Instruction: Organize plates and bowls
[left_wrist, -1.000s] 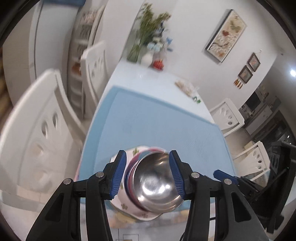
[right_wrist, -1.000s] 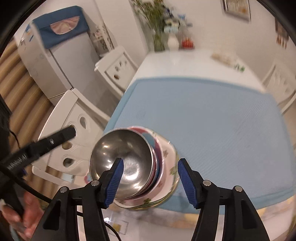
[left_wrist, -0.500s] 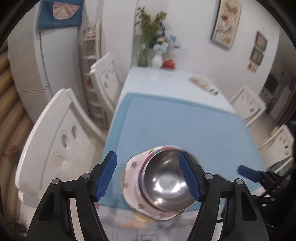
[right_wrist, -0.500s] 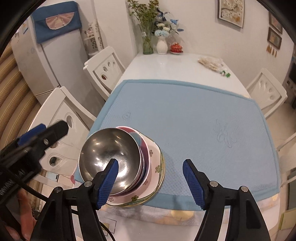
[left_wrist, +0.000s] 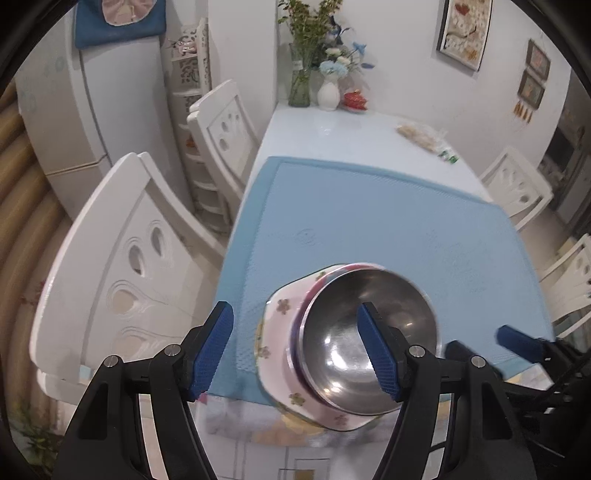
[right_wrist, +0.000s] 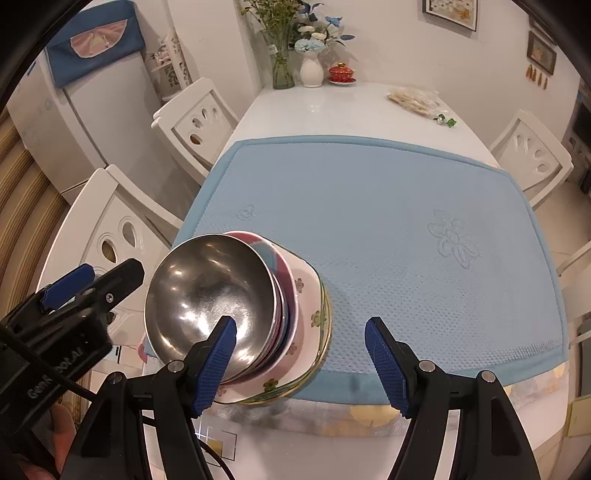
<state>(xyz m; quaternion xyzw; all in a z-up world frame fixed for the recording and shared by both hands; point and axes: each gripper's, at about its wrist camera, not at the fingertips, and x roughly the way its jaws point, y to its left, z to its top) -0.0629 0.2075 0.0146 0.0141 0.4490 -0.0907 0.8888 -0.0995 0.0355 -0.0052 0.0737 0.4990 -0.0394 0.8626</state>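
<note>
A steel bowl (right_wrist: 210, 295) tops stacked plates (right_wrist: 306, 321) at lower left; the left gripper (left_wrist: 295, 350) and right gripper (right_wrist: 301, 363) hover open, holding nothing.

light: bright, even indoor | glare: steel bowl (right_wrist: 210, 295) (white highlights) | edges: fisheye-warped, dark corners

We see most of the blue mat (right_wrist: 388, 221) lying bare, open for a gripper to cross. The one obstacle on it is the stack of dishes (right_wrist: 236, 306) at the table's near left corner. White chairs (left_wrist: 122, 258) crowd the table's left edge. Vases (right_wrist: 310, 72) and a red pot (right_wrist: 341, 72) block the far edge.
</note>
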